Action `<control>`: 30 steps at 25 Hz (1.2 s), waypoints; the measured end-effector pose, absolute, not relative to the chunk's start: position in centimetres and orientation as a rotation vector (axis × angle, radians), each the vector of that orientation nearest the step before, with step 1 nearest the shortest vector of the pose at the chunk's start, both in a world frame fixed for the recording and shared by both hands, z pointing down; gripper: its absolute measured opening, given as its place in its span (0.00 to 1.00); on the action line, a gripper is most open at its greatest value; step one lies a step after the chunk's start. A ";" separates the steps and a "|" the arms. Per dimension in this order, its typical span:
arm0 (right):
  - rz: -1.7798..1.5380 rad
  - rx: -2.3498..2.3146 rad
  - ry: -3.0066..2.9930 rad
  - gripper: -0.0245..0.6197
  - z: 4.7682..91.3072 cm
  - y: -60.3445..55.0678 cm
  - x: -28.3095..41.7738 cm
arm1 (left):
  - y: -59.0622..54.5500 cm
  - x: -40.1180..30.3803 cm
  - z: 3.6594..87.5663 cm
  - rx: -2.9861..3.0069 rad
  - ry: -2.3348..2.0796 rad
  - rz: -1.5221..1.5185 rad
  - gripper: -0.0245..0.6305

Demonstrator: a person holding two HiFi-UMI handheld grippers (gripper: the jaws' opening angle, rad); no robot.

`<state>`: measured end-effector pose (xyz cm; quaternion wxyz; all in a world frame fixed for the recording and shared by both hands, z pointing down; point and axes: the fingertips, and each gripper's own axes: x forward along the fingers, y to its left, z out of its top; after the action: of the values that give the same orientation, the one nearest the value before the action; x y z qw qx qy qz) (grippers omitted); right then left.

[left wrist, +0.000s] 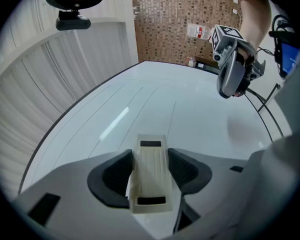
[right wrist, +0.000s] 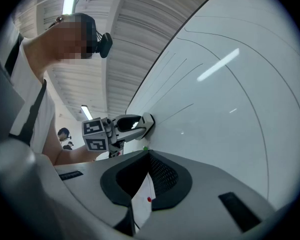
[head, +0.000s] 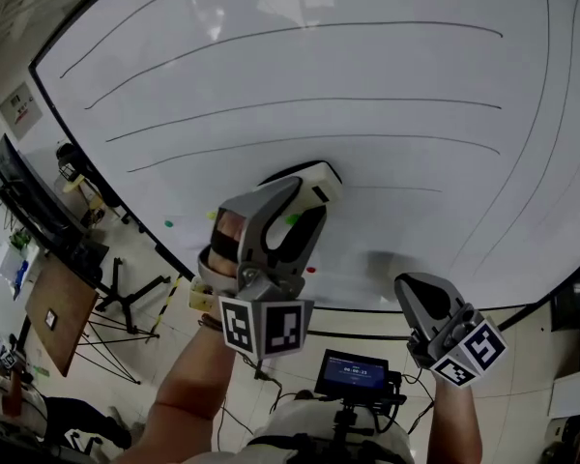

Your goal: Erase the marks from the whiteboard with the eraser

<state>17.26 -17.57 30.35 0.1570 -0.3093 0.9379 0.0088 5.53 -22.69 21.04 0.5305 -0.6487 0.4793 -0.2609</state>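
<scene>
Left tool (left wrist: 151,170) clamps eraser (left wrist: 149,151) on whiteboard (left wrist: 190,114).

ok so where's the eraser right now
The eraser is clamped in the left gripper, pressed to the whiteboard low and central in the head view, up-left of the right gripper.

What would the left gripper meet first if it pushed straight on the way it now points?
The glossy white whiteboard. The left gripper is shut on the cream plastic eraser, whose far end seems to lie against the board, so hardly any free travel remains.
</scene>
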 end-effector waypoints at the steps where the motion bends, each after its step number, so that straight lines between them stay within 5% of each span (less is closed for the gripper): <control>1: 0.024 -0.890 2.684 0.06 30.4 -17.6 17.6 | -22.6 6.1 20.9 -1.548 1.132 -0.618 0.44; 30: 0.028 -0.868 2.698 0.06 31.4 -18.9 19.4 | -23.3 9.5 23.3 -1.537 1.033 -0.664 0.44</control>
<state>19.45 -18.91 31.36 0.1530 -0.3027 0.9407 0.0097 9.52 -23.29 23.34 0.5538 -0.6505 0.4373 -0.2809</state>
